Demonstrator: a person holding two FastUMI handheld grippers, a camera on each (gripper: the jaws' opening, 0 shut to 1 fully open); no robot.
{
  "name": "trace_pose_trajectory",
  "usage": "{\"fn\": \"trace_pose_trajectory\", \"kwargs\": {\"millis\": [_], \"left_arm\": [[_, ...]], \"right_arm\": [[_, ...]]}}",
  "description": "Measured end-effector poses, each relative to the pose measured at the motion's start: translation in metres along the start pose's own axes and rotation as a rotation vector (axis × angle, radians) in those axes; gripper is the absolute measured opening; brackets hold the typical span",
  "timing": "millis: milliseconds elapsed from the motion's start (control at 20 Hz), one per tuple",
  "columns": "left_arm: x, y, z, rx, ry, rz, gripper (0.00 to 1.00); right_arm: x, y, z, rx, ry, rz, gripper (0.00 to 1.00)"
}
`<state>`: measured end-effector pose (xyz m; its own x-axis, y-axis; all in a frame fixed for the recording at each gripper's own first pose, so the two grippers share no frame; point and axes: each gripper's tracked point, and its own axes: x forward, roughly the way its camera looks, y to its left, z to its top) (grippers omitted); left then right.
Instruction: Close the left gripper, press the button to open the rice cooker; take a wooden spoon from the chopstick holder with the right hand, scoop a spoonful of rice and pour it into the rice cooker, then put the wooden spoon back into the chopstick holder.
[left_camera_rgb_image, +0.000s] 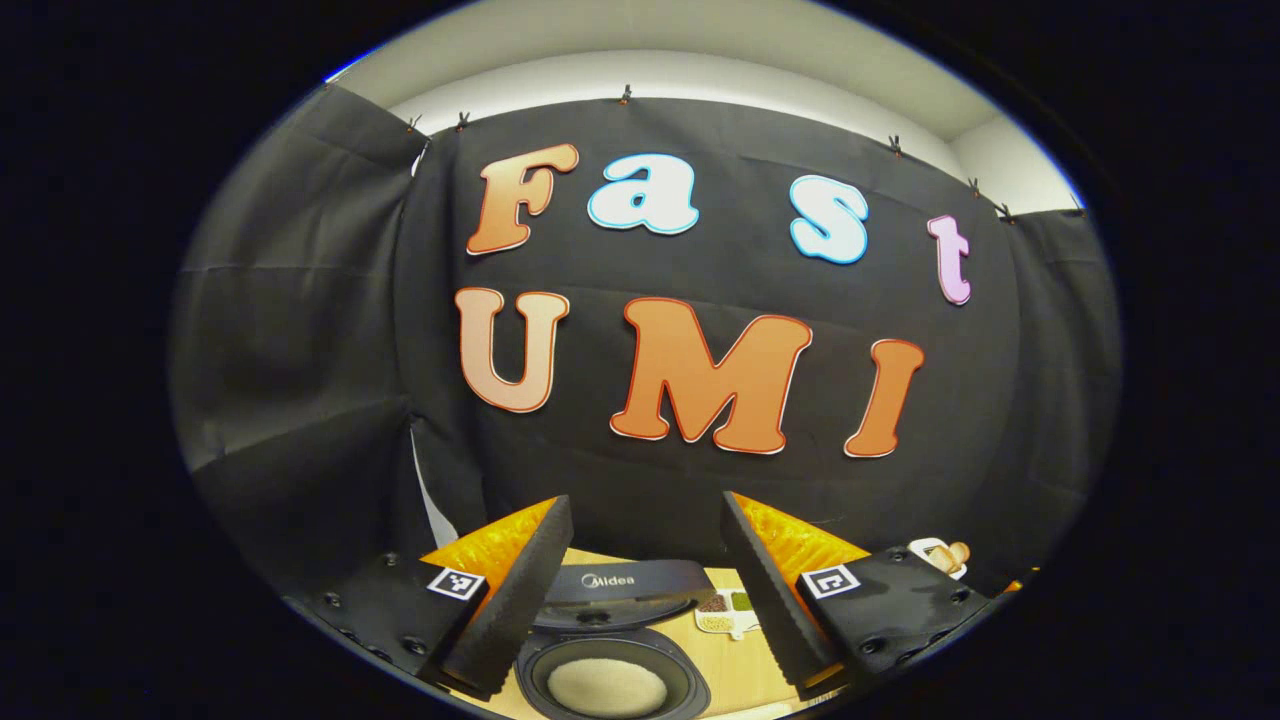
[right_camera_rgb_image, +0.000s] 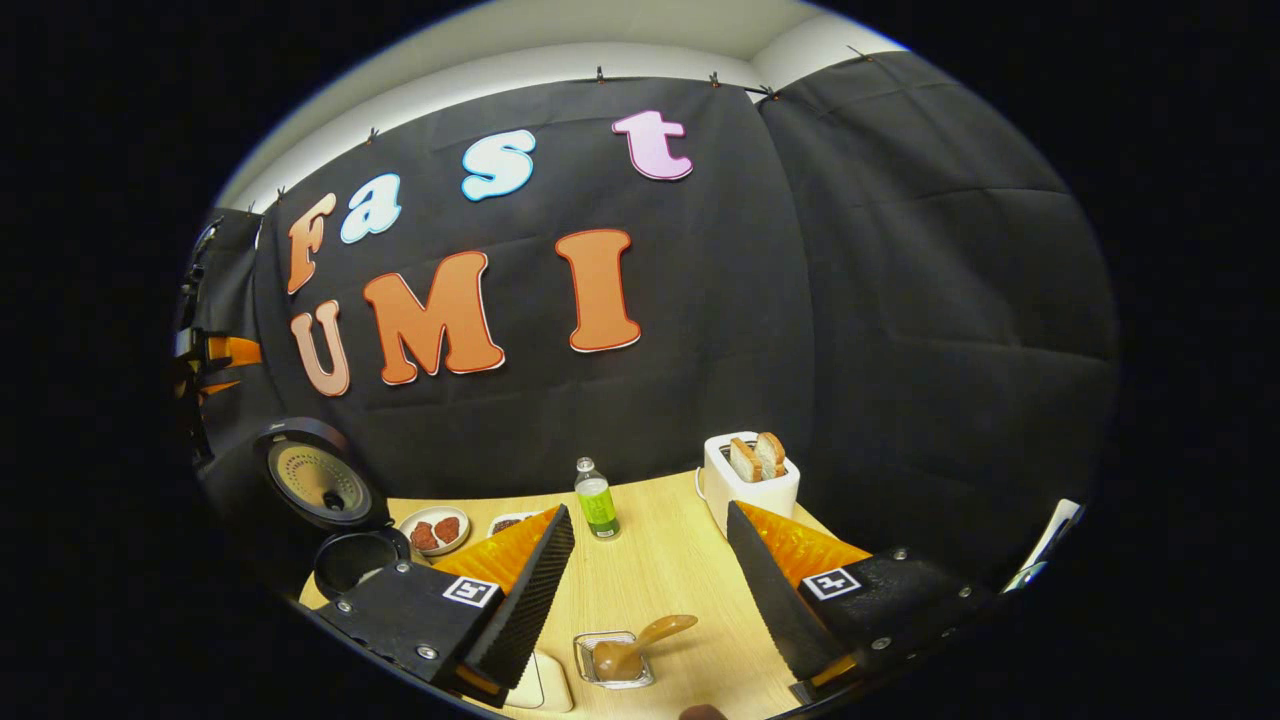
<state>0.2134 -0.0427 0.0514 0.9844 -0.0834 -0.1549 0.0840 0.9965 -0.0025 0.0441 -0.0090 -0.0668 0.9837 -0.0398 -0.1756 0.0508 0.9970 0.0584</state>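
Both hand-held grippers (left_camera_rgb_image: 645, 570) (right_camera_rgb_image: 650, 580) gape, released, over a wooden table (right_camera_rgb_image: 660, 570) (black-draped booth).

Both grippers: ribbed wedge fingers (left_camera_rgb_image: 520, 590), screwed mounts, square coded tags (right_camera_rgb_image: 472, 591).

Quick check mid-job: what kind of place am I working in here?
Likely a staged kitchen counter in a cloth-walled booth: an open rice cooker, a toaster with bread, and a wooden table.
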Motion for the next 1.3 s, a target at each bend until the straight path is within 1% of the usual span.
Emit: {"fn": "trace_pose_trajectory", "kwargs": {"millis": [100,150,300,500,550,600,650,700,750,800,850,950,1100,1300], "left_arm": [[0.022,0.002,-0.019,0.018,0.058,0.008,0.97],[0.031,0.001,-0.028,0.012,0.086,0.003,0.97],[0.052,0.012,-0.050,-0.002,0.144,0.028,0.97],[0.063,0.014,-0.080,0.009,0.204,0.034,0.97],[0.064,0.016,-0.084,0.022,0.208,0.044,0.99],[0.063,0.020,-0.091,0.038,0.224,0.056,0.98],[0.062,0.020,-0.092,0.047,0.216,0.055,0.97],[0.060,0.017,-0.092,0.039,0.220,0.053,1.00],[0.055,0.016,-0.095,0.034,0.230,0.049,0.98],[0.049,0.013,-0.098,0.033,0.226,0.044,0.98],[0.043,0.011,-0.101,0.037,0.229,0.040,1.00],[0.026,0.008,-0.109,0.037,0.243,0.037,0.99],[0.001,-0.001,-0.126,0.027,0.259,0.007,1.00],[-0.031,-0.010,-0.163,0.003,0.283,-0.030,1.00]], "right_arm": [[-0.003,-0.003,-0.001,0.005,0.004,-0.003,0.95],[-0.004,-0.005,-0.001,0.009,0.006,-0.006,0.95],[-0.006,-0.011,-0.002,0.008,0.003,-0.023,0.95],[-0.008,-0.015,-0.004,0.022,0.004,-0.028,0.95],[-0.009,-0.015,-0.004,0.030,0.003,-0.028,0.95],[-0.009,-0.014,-0.006,0.035,0.006,-0.025,0.95],[-0.010,-0.013,-0.007,0.040,0.010,-0.021,0.95],[-0.010,-0.011,-0.007,0.041,0.013,-0.018,0.95],[-0.011,-0.011,-0.007,0.037,0.011,-0.016,0.95],[-0.012,-0.011,-0.006,0.032,0.006,-0.015,0.95],[-0.012,-0.010,-0.004,0.029,0.000,-0.011,0.95],[-0.013,-0.009,-0.001,0.025,-0.006,-0.005,0.95],[-0.013,-0.009,0.006,0.022,-0.022,-0.001,0.95],[-0.012,-0.004,0.003,0.039,-0.008,0.022,0.95]]}}
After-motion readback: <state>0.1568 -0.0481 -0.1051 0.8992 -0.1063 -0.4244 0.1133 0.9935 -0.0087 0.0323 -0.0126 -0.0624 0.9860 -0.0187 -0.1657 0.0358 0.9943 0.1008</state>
